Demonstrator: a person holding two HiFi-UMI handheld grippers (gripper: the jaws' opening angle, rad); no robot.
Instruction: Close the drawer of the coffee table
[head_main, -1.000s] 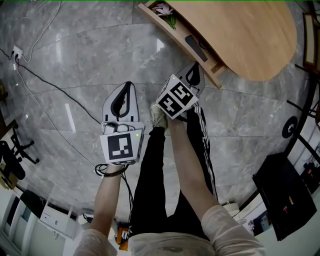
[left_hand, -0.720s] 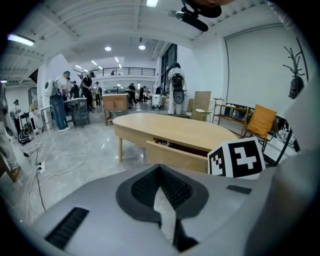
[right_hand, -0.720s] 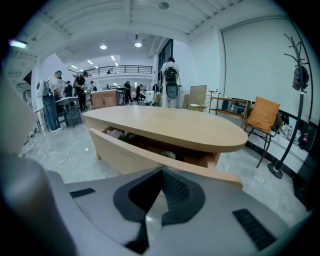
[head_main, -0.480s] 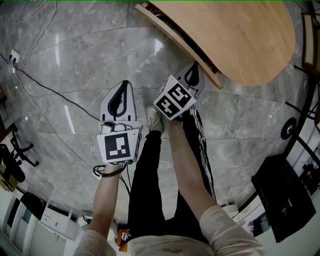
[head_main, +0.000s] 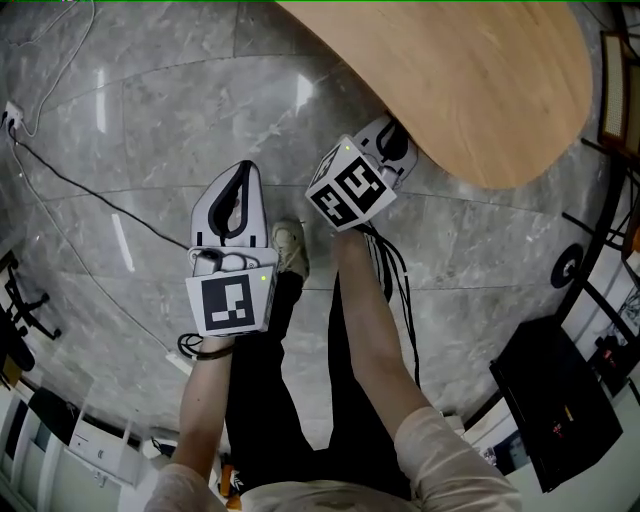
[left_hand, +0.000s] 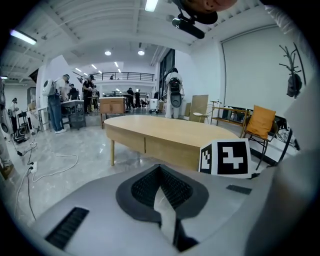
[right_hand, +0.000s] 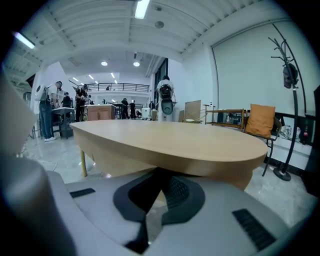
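Observation:
The oval wooden coffee table (head_main: 480, 80) fills the upper right of the head view. No open drawer shows there. In the left gripper view its side panels (left_hand: 172, 152) lie flush, with a thin seam between them. My right gripper (head_main: 392, 138) is shut with nothing in it, its tip at the table's near edge. In the right gripper view the jaws (right_hand: 159, 175) point just under the tabletop (right_hand: 190, 145). My left gripper (head_main: 245, 172) is shut and empty above the floor, left of the table, with its tip (left_hand: 160, 170) aimed at the table's side.
A black cable (head_main: 80, 190) runs over the marble floor to a power strip (head_main: 12, 115) at the left. The person's shoe (head_main: 290, 245) is between the grippers. A black case (head_main: 555, 400) lies at the lower right. An orange chair (left_hand: 260, 122) and a coat stand (right_hand: 287, 100) stand beyond the table.
The drawer that stuck out from the table's edge, showing a flower and a dark object, has slid in and out of sight. Both grippers moved toward the table.

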